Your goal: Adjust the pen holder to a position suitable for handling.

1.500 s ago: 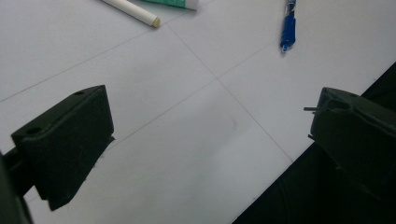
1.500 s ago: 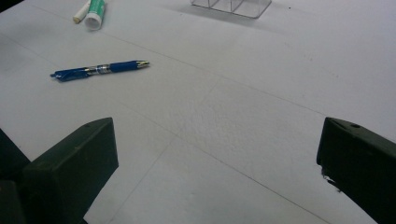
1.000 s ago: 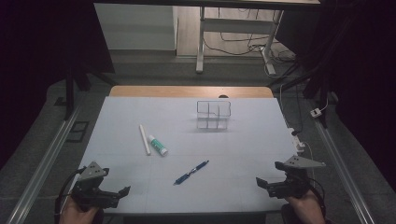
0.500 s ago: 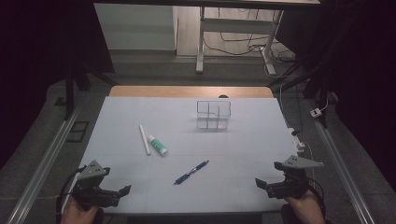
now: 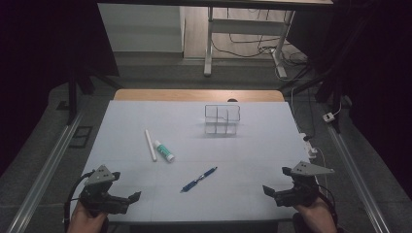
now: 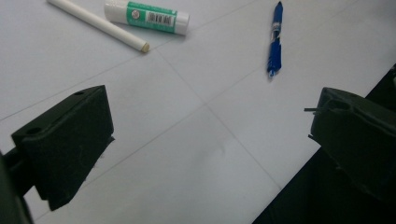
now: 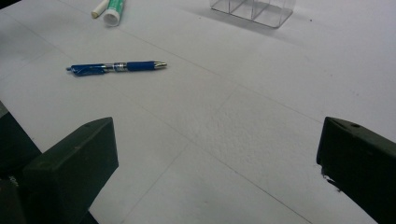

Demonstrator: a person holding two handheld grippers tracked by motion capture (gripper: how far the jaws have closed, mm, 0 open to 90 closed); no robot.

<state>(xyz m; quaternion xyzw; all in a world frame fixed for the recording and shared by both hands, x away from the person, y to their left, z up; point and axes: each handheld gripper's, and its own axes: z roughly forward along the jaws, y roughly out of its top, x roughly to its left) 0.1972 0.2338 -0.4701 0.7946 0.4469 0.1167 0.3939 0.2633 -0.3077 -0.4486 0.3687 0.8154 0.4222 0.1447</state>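
A blue pen [image 5: 199, 179] lies in the near middle of the white table [image 5: 145, 116], also seen as the pen [image 6: 275, 38] and the pen [image 7: 116, 67]. A white stick [image 5: 150, 144] and a green-and-white glue stick [image 5: 164, 151] lie side by side left of centre; the glue stick [image 6: 146, 17] and the stick [image 6: 98, 23] show ahead of the left jaws. A clear compartment organizer [image 5: 222, 119] stands farther back. My left gripper [image 5: 127, 200] is open at the near left corner. My right gripper [image 5: 272, 192] is open at the near right. Both hold nothing.
A wooden strip [image 5: 197, 95] borders the table's far edge. Metal rails [image 5: 46, 165] run along both sides. A white power strip [image 5: 310, 144] with cables hangs off the right edge. Desk legs [image 5: 209, 43] and floor cables lie beyond the table.
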